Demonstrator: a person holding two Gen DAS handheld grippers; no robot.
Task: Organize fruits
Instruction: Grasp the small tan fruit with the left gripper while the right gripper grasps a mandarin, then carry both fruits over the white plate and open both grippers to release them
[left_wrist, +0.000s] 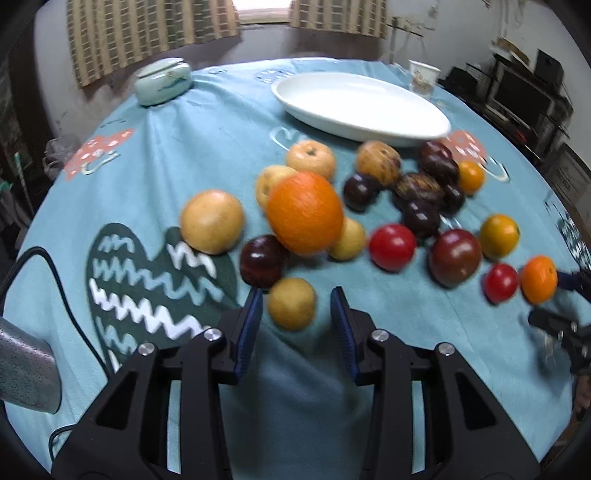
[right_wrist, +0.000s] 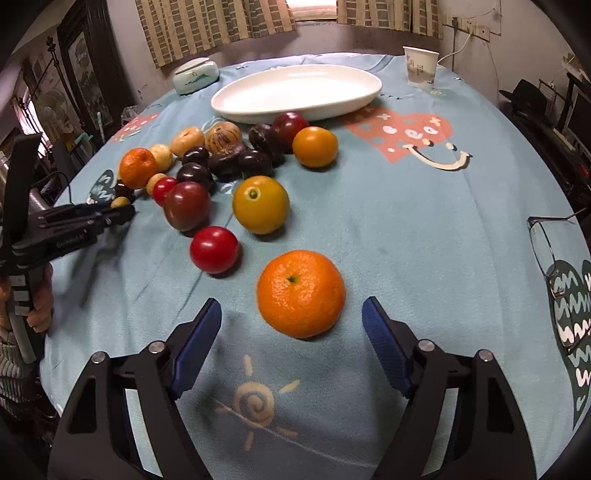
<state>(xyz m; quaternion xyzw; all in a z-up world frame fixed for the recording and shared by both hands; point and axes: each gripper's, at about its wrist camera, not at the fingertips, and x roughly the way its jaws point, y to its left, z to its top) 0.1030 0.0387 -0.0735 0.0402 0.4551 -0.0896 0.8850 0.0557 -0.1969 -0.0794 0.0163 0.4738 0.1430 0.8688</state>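
Covering the table (right_wrist: 424, 229) was a blue cloth, and far ahead of both tools lay the white oval plate (right_wrist: 295, 90), long axis crosswise. Directly ahead of the right hand-held gripper (right_wrist: 291, 321), between its wide open fingers, sat a mandarin (right_wrist: 301, 293), untouched. The left hand-held gripper (left_wrist: 297, 310) stood half open, empty, a small yellow fruit (left_wrist: 291, 303) just ahead. No writing was readable.

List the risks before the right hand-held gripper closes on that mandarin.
1. The mandarin sits ahead of the open right hand-held gripper, so closing early might nudge it away.
2. It might roll into the red tomato.
3. The eyeglasses lie near the table edge, where a wide swing might catch them.
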